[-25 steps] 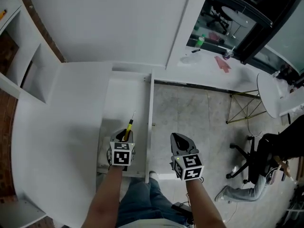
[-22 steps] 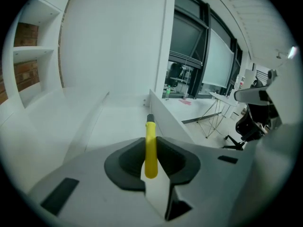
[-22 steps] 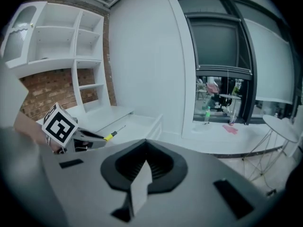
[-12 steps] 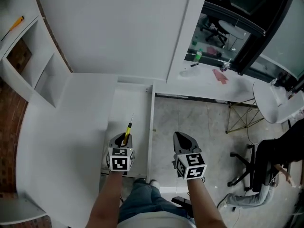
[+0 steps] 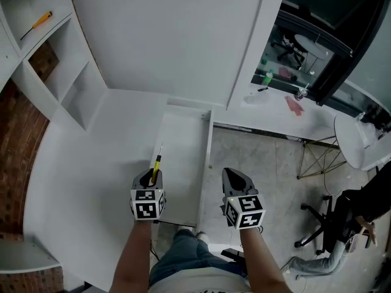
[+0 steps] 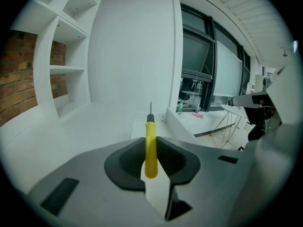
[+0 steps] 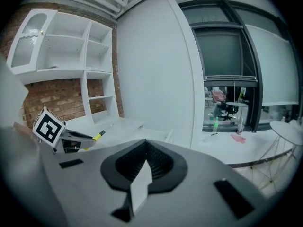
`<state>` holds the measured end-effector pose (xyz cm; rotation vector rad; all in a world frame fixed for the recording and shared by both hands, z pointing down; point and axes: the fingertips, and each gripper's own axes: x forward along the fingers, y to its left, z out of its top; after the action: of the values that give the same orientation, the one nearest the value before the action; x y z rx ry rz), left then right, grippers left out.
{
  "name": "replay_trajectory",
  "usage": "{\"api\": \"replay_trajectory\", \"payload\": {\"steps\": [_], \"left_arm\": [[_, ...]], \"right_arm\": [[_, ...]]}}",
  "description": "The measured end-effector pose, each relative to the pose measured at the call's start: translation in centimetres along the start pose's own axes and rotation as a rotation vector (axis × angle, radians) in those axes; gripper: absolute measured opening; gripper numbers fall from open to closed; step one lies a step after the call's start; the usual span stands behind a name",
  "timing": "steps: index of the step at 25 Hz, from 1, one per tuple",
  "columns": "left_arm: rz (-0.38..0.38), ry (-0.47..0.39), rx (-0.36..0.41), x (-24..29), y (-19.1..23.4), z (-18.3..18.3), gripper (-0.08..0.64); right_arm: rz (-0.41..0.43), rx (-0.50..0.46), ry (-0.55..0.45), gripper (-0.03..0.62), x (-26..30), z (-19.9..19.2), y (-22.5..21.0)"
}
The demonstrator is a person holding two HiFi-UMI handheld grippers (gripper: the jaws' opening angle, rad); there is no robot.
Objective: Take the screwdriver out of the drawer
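Observation:
A screwdriver with a yellow handle and a thin metal shaft is clamped in my left gripper, its tip pointing away from me. It hangs above the left edge of the open white drawer. In the left gripper view the jaws press on the handle from both sides. My right gripper hovers to the right of the drawer's side wall, over the floor, with its jaws together and nothing in them. From the right gripper view, the left gripper and screwdriver show at the left.
A white counter lies left of the drawer, with open white shelves on a brick wall behind it and an orange tool on a shelf. A white desk, a round table and an office chair stand at the right.
Both grippers have risen. The left one has carried the screwdriver up from inside the drawer to above its left edge. The right one stays shut and empty.

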<state>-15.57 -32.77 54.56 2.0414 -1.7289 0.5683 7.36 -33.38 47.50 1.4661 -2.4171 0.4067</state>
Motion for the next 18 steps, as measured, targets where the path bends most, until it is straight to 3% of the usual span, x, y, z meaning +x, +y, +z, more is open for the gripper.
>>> {"api": "replay_trajectory", "payload": {"steps": [9,18], "left_arm": [[0.111,0.019,-0.049,-2.3,7.1,-2.0,0.081],[0.135,0.124,-0.068,-1.6,10.6,-5.8,0.083]], "right_arm": [[0.064,-0.037,0.024,0.011,2.2,-0.4,3.8],[0.075,-0.06,0.097,0.011,3.5,-2.7,5.3]]}}
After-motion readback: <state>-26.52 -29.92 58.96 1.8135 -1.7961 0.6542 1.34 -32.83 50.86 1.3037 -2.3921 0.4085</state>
